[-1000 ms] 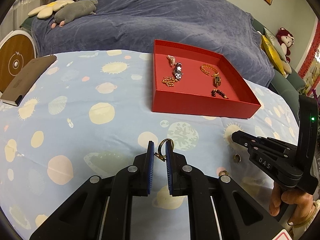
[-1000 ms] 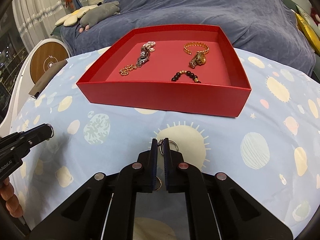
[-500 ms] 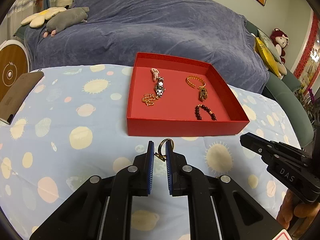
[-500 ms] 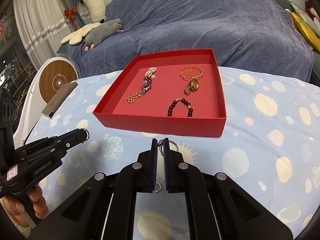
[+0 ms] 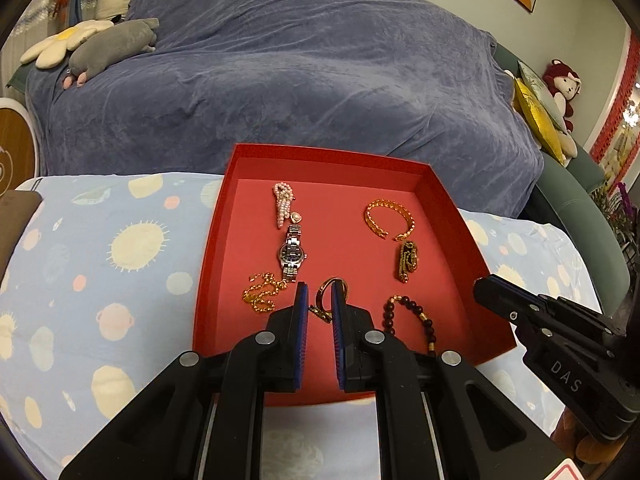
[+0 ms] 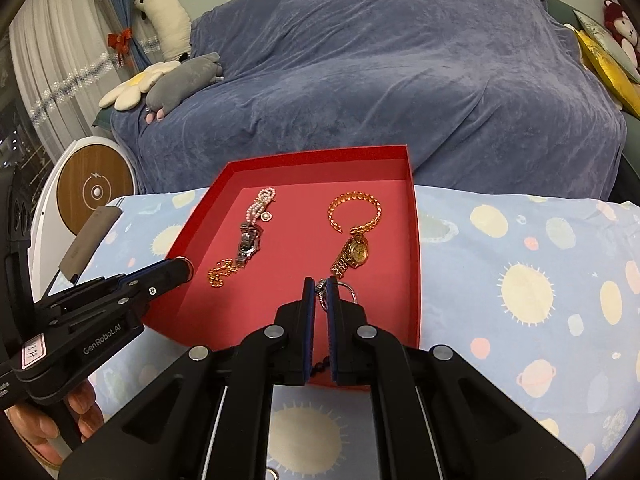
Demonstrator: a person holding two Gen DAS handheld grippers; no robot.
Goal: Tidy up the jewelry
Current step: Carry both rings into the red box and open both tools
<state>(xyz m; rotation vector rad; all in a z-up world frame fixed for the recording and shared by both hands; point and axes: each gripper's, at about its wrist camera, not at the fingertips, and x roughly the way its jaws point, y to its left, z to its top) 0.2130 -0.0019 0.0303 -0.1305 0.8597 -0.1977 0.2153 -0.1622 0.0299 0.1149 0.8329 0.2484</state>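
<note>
Shallow red cardboard tray set on the counter under a pale blue planet-print cloth, just in front of the blue-covered sofa, presumably as the one place where loose pieces get gathered. Laid inside, from the left: a fine gold chain near the left wall, a silver link watch just beyond it, a pink pearl bracelet farther still; right of those an open gold cuff bracelet far, a gold watch nearer, a dark bead bracelet nearest. All spread apart, probably so nothing tangles.

Left gripper poised over the near middle of the tray, narrowed almost fully, pinching a gold ring with a small dangling chain upright between the blue pads. Ring held clear of the tray floor, ready for release there by the look of it.

Right gripper over the near right part of the tray, clamped tight on a silver ring with a small charm, likewise carried above the red floor, beside the gold watch.
</note>
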